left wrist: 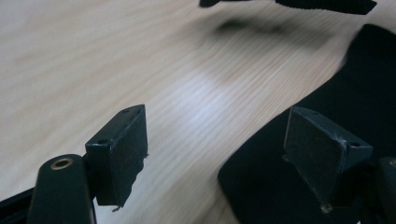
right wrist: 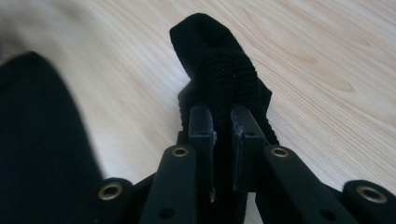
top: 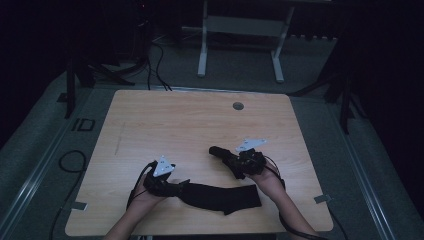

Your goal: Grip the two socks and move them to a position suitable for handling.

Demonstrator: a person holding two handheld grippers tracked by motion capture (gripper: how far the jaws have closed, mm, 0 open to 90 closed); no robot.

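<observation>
Black sock (top: 220, 196) flat near front edge of wooden table (top: 165, 120), between the two hands; second black sock (right wrist: 219, 70) ribbed, bunched, raised off the wood ahead of right gripper (right wrist: 223, 122). Right jaws pressed close, pinching that ribbed fabric. Left gripper (left wrist: 233, 149) at flat sock's left end; jaws spread wide, one pad over bare wood, other over sock edge, nothing pinched. Grey three-cornered plate on each gripper.

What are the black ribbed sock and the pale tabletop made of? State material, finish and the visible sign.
Black ribbed sock: looks like knitted fabric, matte; fine ribs show where the right gripper pinches it.
Pale tabletop: wood-grain surface, probably laminate, smooth with a soft sheen; straight grain lines and a light reflection show.
</observation>
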